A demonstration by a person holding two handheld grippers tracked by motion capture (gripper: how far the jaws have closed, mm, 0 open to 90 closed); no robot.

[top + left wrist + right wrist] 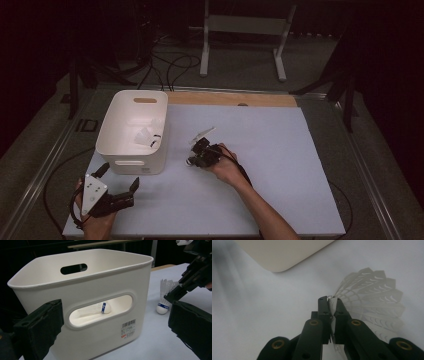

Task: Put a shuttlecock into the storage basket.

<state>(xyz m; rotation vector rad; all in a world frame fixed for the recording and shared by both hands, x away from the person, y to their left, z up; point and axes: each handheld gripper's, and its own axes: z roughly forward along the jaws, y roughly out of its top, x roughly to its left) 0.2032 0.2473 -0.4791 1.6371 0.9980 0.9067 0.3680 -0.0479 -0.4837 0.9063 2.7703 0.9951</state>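
Note:
A white shuttlecock (374, 297) stands cork-down on the pale table mat (280, 165), just right of a white bin (131, 162). My right gripper (332, 301) is shut on the edge of its feather skirt. From the left gripper view the same shuttlecock (163, 307) shows with the right gripper (173, 293) pinching its feathers from the right. In the high view the right gripper (194, 156) sits beside the bin's right wall. My left gripper (119, 176) is open at the table's front left, its jaws wide apart and facing the bin (100, 277).
Inside the bin lie other shuttlecocks (145, 136); one (106, 308) shows through the handle slot. A wooden strip (230, 98) runs along the table's back edge. Behind it on the floor stand a metal frame (245, 25) and cables (170, 65).

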